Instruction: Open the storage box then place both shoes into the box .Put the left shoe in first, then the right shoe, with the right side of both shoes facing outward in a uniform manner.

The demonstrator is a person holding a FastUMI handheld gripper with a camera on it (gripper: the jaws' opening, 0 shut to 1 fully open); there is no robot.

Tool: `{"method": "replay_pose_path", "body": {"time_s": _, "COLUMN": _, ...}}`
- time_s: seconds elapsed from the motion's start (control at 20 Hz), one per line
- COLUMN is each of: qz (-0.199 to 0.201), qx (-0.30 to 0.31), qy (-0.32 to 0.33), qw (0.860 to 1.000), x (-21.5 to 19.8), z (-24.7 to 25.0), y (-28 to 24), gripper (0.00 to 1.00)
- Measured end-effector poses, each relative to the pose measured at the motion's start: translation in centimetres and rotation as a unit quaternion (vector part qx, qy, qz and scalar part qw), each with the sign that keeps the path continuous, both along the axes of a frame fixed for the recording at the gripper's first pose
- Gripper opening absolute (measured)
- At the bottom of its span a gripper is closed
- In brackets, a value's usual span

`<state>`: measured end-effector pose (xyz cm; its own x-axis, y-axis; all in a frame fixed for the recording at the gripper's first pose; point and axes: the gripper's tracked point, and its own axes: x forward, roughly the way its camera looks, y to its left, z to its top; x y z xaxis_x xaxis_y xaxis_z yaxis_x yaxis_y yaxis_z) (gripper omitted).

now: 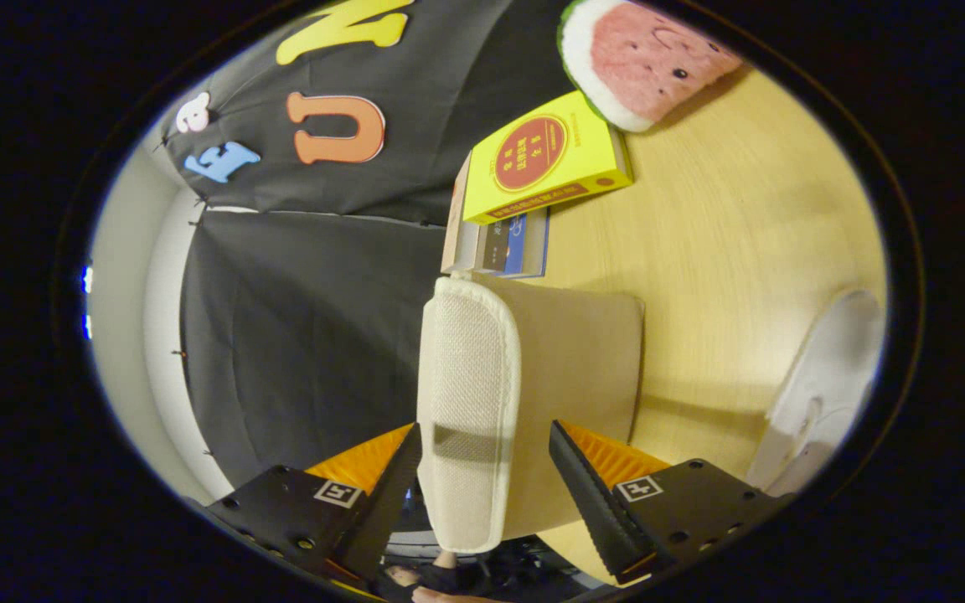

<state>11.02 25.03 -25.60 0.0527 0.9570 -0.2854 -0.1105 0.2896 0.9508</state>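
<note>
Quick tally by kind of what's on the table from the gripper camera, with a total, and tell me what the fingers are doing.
Shoes: 2, a beige shoe between the open fingers of the gripper, a white shoe beyond it
Books: at least 2, a yellow book atop a stack
Watermelon plush: 1
Total: at least 5

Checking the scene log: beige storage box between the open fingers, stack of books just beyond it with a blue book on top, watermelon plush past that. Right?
Not quite. The gripper view shows the top book is yellow, not blue. The rest holds: the beige storage box sits between the open fingers of the gripper, the stack of books lies just beyond it, and the watermelon plush is past that.
</note>
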Motion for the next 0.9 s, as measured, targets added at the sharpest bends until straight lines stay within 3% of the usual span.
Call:
{"method": "replay_pose_path", "body": {"time_s": 0.1, "qz": 0.003, "qx": 0.002, "qy": 0.005, "qw": 1.000, "x": -0.4, "z": 0.4, "y": 0.0, "gripper": 0.87}}
{"method": "replay_pose_path", "body": {"time_s": 0.4, "qz": -0.004, "qx": -0.035, "qy": 0.027, "qw": 0.999, "x": -0.7, "z": 0.7, "y": -0.4, "gripper": 0.26}}
{"method": "replay_pose_path", "body": {"time_s": 0.45, "qz": -0.002, "qx": -0.042, "qy": 0.024, "qw": 0.999, "x": -0.8, "z": 0.9, "y": -0.6, "gripper": 0.26}}
{"method": "replay_pose_path", "body": {"time_s": 0.55, "qz": -0.007, "qx": -0.046, "qy": 0.020, "qw": 0.999, "x": -0.9, "z": 1.5, "y": -0.4, "gripper": 0.15}}
{"method": "replay_pose_path", "body": {"time_s": 0.75, "qz": -0.009, "qx": -0.042, "qy": -0.010, "qw": 0.999, "x": -0.8, "z": 4.4, "y": 0.8, "gripper": 0.11}}
{"method": "replay_pose_path", "body": {"time_s": 0.8, "qz": -0.008, "qx": -0.047, "qy": -0.019, "qw": 0.999, "x": -0.7, "z": 5.0, "y": -0.2, "gripper": 0.01}}
{"method": "replay_pose_path", "body": {"time_s": 0.9, "qz": -0.012, "qx": -0.053, "qy": -0.024, "qw": 0.998, "x": -1.0, "z": 6.6, "y": 0.0, "gripper": 0.01}}
